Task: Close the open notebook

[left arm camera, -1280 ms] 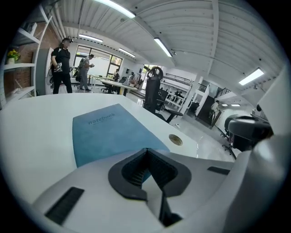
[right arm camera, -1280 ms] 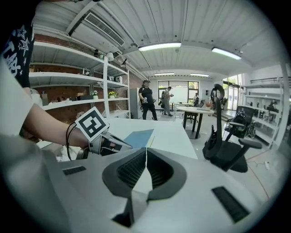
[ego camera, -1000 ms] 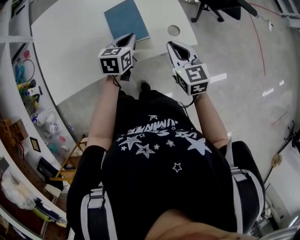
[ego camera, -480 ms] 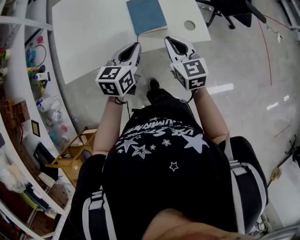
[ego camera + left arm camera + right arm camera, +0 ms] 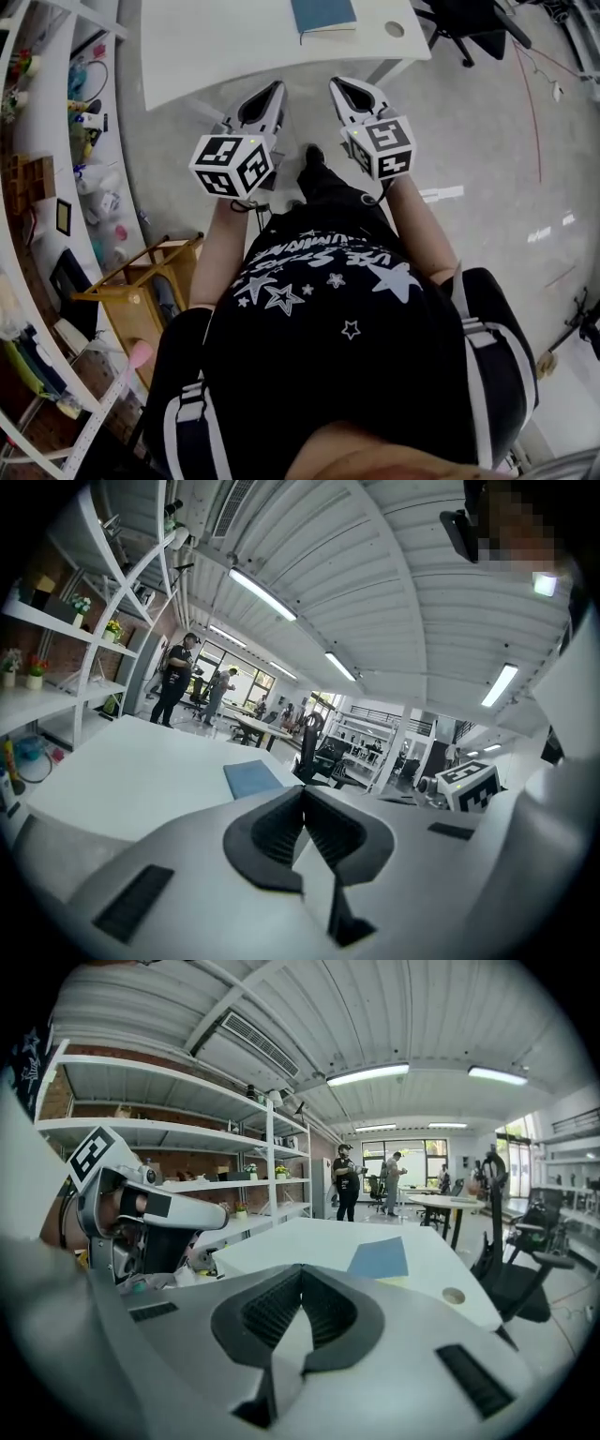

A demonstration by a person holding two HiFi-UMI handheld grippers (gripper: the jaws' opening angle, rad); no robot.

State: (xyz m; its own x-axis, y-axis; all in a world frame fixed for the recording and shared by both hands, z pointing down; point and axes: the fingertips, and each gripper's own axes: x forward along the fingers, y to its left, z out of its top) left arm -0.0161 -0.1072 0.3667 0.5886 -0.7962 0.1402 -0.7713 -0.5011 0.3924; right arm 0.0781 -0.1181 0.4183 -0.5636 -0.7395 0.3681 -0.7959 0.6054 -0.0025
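A blue notebook [image 5: 323, 15] lies closed on the white table [image 5: 216, 42], near its front edge; it also shows as a blue cover [image 5: 249, 778] in the left gripper view and as a flat blue cover [image 5: 382, 1258] in the right gripper view. My left gripper [image 5: 277, 88] and right gripper [image 5: 336, 85] hang side by side over the floor, short of the table and well back from the notebook. Both are shut with nothing between the jaws. The left gripper [image 5: 302, 790] and right gripper [image 5: 302, 1270] point toward the table.
A round cable hole [image 5: 395, 29] sits in the table right of the notebook. A black office chair [image 5: 469, 23] stands at the table's right. Shelves [image 5: 56, 122] with clutter run along the left, a wooden stool [image 5: 155, 281] below. People stand far off [image 5: 345, 1180].
Both grippers have drawn back from the table toward the body and now hang over the floor. The notebook and table have slid toward the top edge of the head view.
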